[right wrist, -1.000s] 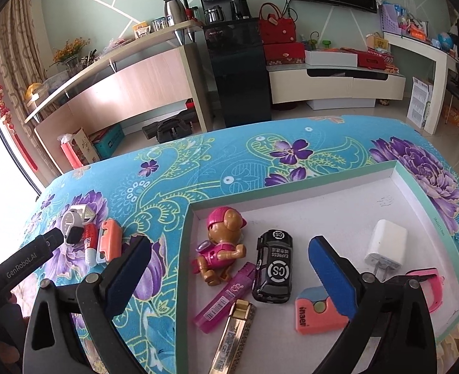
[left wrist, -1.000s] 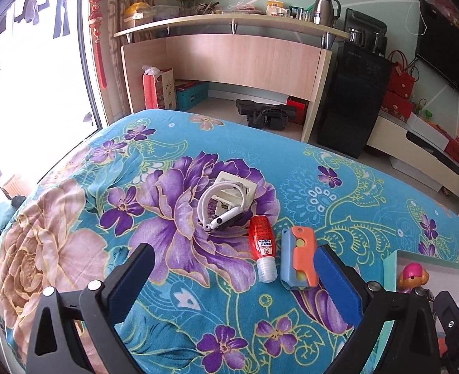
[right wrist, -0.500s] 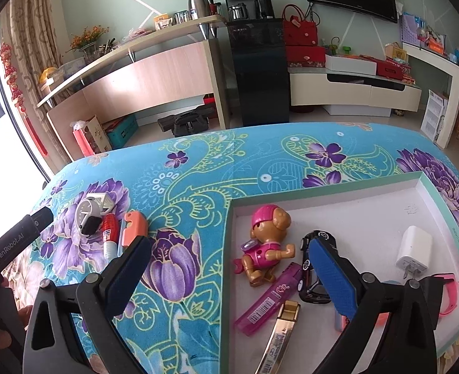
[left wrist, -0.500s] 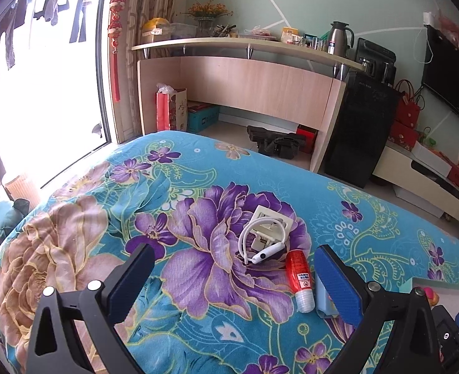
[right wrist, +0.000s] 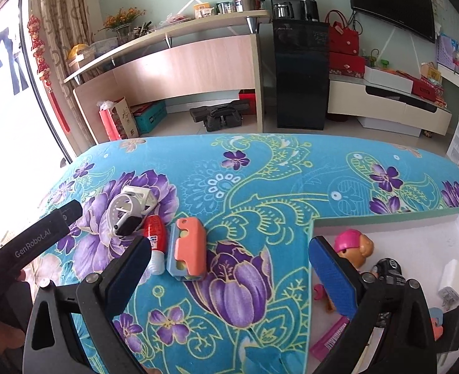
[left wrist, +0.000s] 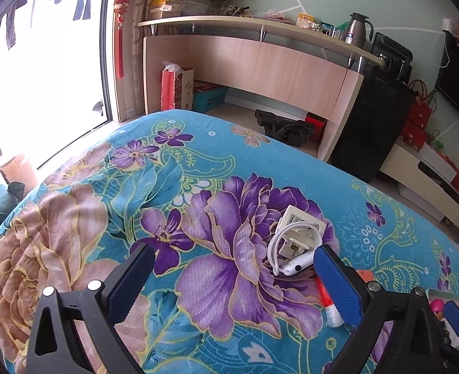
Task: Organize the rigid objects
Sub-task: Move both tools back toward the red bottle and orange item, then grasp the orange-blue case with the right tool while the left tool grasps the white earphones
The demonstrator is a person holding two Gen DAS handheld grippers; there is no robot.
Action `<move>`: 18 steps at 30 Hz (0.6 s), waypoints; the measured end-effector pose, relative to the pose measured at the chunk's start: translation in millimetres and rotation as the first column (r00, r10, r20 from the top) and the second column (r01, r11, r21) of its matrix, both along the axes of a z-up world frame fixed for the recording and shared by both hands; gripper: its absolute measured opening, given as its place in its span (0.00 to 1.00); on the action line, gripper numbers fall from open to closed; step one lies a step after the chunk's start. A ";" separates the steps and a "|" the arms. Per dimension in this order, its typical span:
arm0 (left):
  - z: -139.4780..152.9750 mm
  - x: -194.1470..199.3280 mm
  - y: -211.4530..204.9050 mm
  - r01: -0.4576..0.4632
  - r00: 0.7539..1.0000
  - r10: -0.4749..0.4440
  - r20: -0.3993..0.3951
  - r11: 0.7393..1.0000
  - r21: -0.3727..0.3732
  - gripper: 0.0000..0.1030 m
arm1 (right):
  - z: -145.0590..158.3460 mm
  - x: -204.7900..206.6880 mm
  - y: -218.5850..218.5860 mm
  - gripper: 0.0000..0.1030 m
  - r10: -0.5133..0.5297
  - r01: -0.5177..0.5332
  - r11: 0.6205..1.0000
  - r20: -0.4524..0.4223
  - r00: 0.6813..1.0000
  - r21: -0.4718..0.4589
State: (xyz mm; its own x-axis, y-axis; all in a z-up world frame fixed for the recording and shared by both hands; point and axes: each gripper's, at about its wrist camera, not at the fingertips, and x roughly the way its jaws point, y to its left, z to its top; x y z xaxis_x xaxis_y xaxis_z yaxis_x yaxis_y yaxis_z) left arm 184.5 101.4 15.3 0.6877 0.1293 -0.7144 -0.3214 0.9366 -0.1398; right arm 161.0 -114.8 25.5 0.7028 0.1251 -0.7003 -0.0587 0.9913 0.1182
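Both tongs stand wide with nothing between the pads. The right gripper [right wrist: 229, 265] hangs over the flowered cloth [right wrist: 260, 168], its left pad just beside the red glue stick [right wrist: 155, 243] and the orange-and-blue block [right wrist: 187, 252], its right pad over the near wall of the white tray [right wrist: 385, 215]. The left gripper [left wrist: 232, 277] hangs over bare cloth, with its right pad covering part of the glue stick [left wrist: 329, 299] and sitting near the white cable [left wrist: 287, 249] looped on the square socket plate [left wrist: 301, 227]. These 4 loose pieces lie packed together, touching or nearly so, well apart from the tray, where the pink-capped figure [right wrist: 352, 246], the black toy car [right wrist: 388, 272] and the white plug [right wrist: 450, 280] already lie. The main risk, as I judge it, is crowding: a pad coming down for 1 piece may nudge its neighbour, roll the round glue stick, or snag the cable and drag the plate. With both tongs close to the same cluster they could also knock each other.
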 end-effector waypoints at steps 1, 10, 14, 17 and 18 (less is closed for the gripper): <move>-3.7 2.6 1.1 -0.005 1.000 0.005 -0.018 1.000 -0.004 1.00 | -3.1 4.3 4.4 0.98 0.010 -0.010 1.000 -0.006 1.000 0.001; -13.9 28.2 -4.5 0.012 0.998 -0.016 -0.065 0.998 -0.058 1.00 | -37.4 35.3 21.2 0.98 0.035 -0.036 0.999 -0.088 0.995 -0.003; -19.1 38.2 -15.8 0.056 0.996 -0.060 -0.065 0.996 -0.062 1.00 | -46.7 43.5 23.7 0.95 0.037 -0.038 0.999 -0.106 0.994 -0.015; -26.4 45.0 -21.3 0.073 0.994 -0.077 -0.079 0.996 -0.058 1.00 | -51.0 48.5 25.6 0.89 0.037 -0.040 0.999 -0.111 0.993 -0.029; -29.1 47.1 -22.1 0.076 0.993 -0.081 -0.084 0.995 -0.059 1.00 | -52.5 50.1 26.2 0.88 0.038 -0.042 0.999 -0.114 0.993 -0.033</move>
